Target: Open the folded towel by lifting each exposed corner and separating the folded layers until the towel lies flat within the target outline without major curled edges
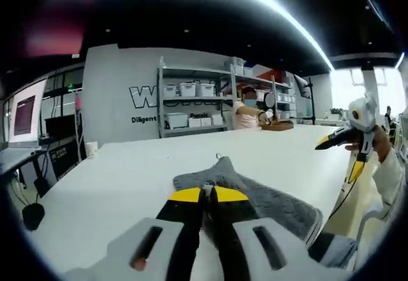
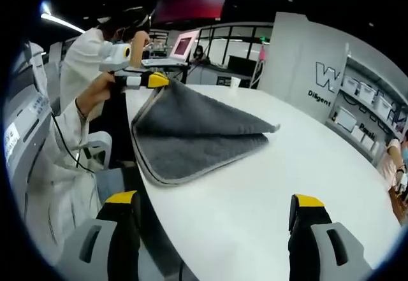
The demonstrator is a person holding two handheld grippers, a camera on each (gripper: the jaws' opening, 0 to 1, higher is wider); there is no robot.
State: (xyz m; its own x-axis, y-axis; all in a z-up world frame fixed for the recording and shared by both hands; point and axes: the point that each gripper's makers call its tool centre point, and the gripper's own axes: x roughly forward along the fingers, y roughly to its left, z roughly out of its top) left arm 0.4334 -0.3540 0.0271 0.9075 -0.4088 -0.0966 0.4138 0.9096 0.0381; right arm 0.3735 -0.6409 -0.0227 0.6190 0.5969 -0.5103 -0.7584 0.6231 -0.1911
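Observation:
A grey towel [image 2: 197, 131] with a pale hem lies folded on the white table [image 2: 268, 185], close to its near edge. My left gripper [image 2: 153, 80] is shut on one corner of the top layer and holds it raised, so the layers gape along that side. In the left gripper view the yellow-tipped jaws of the left gripper [image 1: 207, 195] are pressed together over the towel [image 1: 268, 198]. My right gripper [image 2: 213, 201] is open wide over bare table, short of the towel, with nothing between its jaws. It also hangs at the right as the right gripper [image 1: 340, 157].
A person's white sleeve [image 2: 70, 134] and a grey chair [image 2: 95, 150] crowd the table's near edge. Shelves with white bins [image 1: 191, 102] and a person [image 1: 245, 112] stand beyond the far edge. A monitor [image 1: 25, 115] and a paper cup [image 1: 91, 148] sit at the left.

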